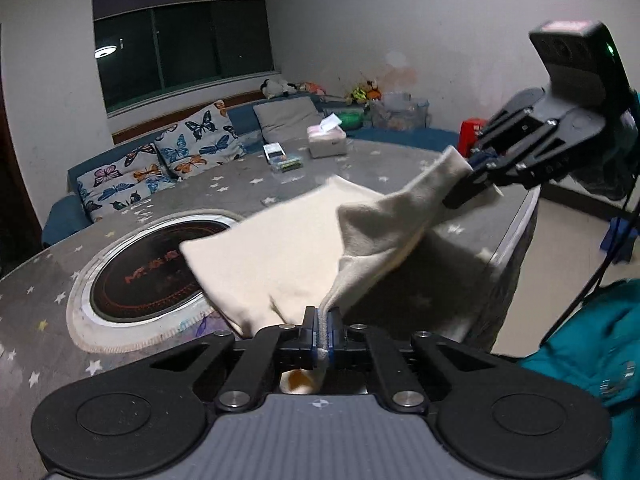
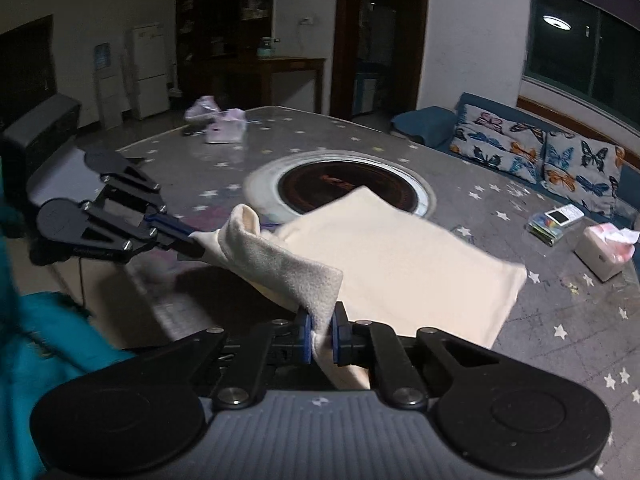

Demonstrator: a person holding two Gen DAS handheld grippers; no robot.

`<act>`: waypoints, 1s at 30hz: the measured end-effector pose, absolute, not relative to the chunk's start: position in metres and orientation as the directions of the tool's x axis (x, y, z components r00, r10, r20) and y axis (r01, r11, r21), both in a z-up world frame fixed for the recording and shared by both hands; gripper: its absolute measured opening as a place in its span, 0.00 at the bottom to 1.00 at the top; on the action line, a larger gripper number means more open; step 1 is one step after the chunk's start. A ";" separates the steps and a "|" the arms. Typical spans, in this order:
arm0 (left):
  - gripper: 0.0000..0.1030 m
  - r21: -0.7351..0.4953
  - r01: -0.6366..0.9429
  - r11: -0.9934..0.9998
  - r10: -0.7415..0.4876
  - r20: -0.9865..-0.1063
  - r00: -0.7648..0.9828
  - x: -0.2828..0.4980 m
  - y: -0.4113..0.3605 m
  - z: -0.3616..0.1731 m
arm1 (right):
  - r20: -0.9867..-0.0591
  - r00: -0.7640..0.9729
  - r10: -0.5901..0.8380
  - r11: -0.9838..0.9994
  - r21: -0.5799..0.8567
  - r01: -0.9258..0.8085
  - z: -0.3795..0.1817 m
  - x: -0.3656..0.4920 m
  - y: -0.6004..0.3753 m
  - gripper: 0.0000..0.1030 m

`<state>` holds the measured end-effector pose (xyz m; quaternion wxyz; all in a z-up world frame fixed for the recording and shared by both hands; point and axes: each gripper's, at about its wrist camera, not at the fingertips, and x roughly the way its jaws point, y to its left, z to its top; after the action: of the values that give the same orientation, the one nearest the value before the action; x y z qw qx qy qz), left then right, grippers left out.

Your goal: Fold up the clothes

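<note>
The left gripper [image 1: 323,330] is closed tight, with a thin bunch of the cream garment [image 1: 280,248] pinched between its blue pads [image 1: 319,322]. The right gripper [image 2: 320,334] is closed the same way on a thicker fold of the same cloth. Between the two sets of fingers the held edge runs as a twisted band, lifted off the star-patterned table cover [image 1: 48,300]. Beyond the fingertips the rest of the garment slopes down and lies flat on the table, its far corner overlapping the round inset hotplate [image 1: 152,276]. The fabric is blurred, so whether it is a shirt, a towel or something already doubled I cannot say.

Several things could go wrong from here:
- The left pinch is shallow, so a sharp pull apart could slip the edge out of it.
- The band between the grippers is rolled over, so laying it down as it is would set a crooked crease.
- Dragging the flat part could catch it on the hotplate rim.
- The near table edge lies just below the fingers, so slack cloth may slide off it.
</note>
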<state>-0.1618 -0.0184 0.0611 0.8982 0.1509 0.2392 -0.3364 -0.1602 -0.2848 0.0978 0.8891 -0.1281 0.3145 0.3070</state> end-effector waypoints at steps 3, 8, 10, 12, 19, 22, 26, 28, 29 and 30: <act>0.05 0.119 0.666 0.736 -0.533 -0.503 0.680 -0.158 -0.022 0.071 | -0.636 0.617 0.464 0.780 -0.036 -0.624 0.106 -0.162 -0.285 0.08; 0.05 0.151 0.635 0.758 -0.510 -0.470 0.720 -0.122 -0.033 0.082 | -0.620 0.642 0.450 0.807 -0.025 -0.590 0.117 -0.134 -0.293 0.08; 0.05 0.165 0.627 0.762 -0.502 -0.461 0.731 -0.104 -0.037 0.085 | -0.616 0.651 0.444 0.814 -0.028 -0.581 0.120 -0.116 -0.297 0.08; 0.04 0.178 0.620 0.764 -0.490 -0.464 0.738 -0.080 -0.045 0.087 | -0.619 0.656 0.432 0.819 -0.036 -0.573 0.121 -0.092 -0.300 0.08; 0.05 0.230 0.588 0.775 -0.412 -0.522 0.747 0.008 -0.078 0.065 | -0.662 0.643 0.386 0.844 -0.028 -0.536 0.102 -0.007 -0.310 0.08; 0.05 0.225 0.577 0.785 -0.375 -0.568 0.732 0.042 -0.091 0.045 | -0.692 0.623 0.364 0.853 -0.021 -0.521 0.082 0.025 -0.310 0.08; 0.07 0.212 0.543 0.813 -0.324 -0.611 0.723 0.070 -0.100 0.022 | -0.719 0.614 0.326 0.884 0.001 -0.468 0.049 0.055 -0.311 0.09; 0.09 0.197 0.523 0.829 -0.308 -0.619 0.722 0.078 -0.101 0.015 | -0.724 0.619 0.305 0.907 0.023 -0.420 0.034 0.064 -0.314 0.11; 0.10 0.192 0.515 0.835 -0.303 -0.620 0.724 0.079 -0.101 0.013 | -0.727 0.621 0.292 0.916 0.026 -0.399 0.028 0.067 -0.314 0.12; 0.11 0.193 0.506 0.841 -0.296 -0.620 0.727 0.080 -0.101 0.012 | -0.723 0.631 0.283 0.924 0.030 -0.380 0.025 0.067 -0.315 0.14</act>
<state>0.0805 -0.1014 0.0120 0.9122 0.1772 0.2969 -0.2197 0.0670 -0.3153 0.0248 0.9008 -0.0630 0.3883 0.1841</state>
